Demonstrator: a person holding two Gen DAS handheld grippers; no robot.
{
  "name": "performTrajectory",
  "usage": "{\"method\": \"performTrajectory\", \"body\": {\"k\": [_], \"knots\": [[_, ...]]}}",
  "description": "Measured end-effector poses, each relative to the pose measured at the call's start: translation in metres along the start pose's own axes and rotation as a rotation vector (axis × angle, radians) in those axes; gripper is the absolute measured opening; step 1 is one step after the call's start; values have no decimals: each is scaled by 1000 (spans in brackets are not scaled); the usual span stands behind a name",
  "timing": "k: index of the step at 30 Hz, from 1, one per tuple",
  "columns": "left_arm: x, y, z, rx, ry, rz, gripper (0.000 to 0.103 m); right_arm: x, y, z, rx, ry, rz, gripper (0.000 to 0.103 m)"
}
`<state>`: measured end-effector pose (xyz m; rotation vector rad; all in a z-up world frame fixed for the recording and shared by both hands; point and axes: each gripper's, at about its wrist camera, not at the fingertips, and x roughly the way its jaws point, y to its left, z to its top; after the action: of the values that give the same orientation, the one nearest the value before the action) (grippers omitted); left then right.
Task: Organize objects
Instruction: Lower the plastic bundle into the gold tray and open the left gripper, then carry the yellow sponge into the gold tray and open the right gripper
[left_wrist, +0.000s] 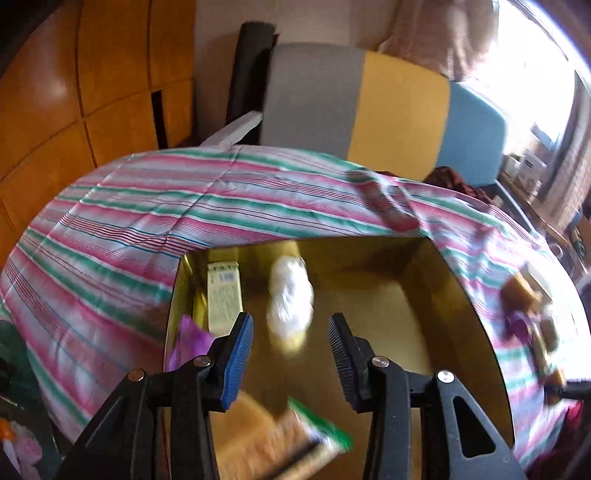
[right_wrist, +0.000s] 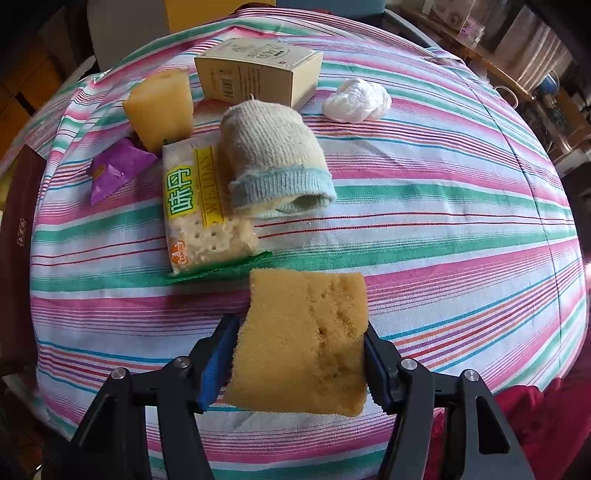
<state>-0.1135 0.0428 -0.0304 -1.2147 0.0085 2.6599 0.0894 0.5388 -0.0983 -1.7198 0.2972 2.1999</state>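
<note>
Right gripper (right_wrist: 301, 363): jaws clenched on a tan rectangular sponge (right_wrist: 303, 343), held over the striped cloth worktop (right_wrist: 443, 221). Just beyond the jaws lies a clear-and-green cracker packet (right_wrist: 203, 218), touching a rolled cream-and-blue knit sock (right_wrist: 273, 158); farther off a yellow sponge block (right_wrist: 162, 107), a beige cardboard box (right_wrist: 258, 72), a white crumpled plastic bag (right_wrist: 356, 99), and a purple foil wrapper (right_wrist: 118, 166) to the left.

Left gripper (left_wrist: 291, 354): jaws released, nothing between them, over a gold-lined open box (left_wrist: 476, 314).
</note>
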Motion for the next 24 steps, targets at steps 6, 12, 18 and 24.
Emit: {"method": "performTrajectory", "body": {"k": [6, 12, 18, 24], "knots": [[-32, -12, -25, 51, -32, -13, 43, -7, 22, -3, -7, -21, 3, 56], [-40, -13, -38, 63, -31, 0, 43, -28, 23, -10, 16, -65, 13, 56], [-46, -7, -45, 46, -27, -18, 43, -56, 53, -6, 45, -176, 58, 56], [-60, 11, -45, -9, -56, -31, 43, -94, 102, 19, -4, -341, 185, 56]]}}
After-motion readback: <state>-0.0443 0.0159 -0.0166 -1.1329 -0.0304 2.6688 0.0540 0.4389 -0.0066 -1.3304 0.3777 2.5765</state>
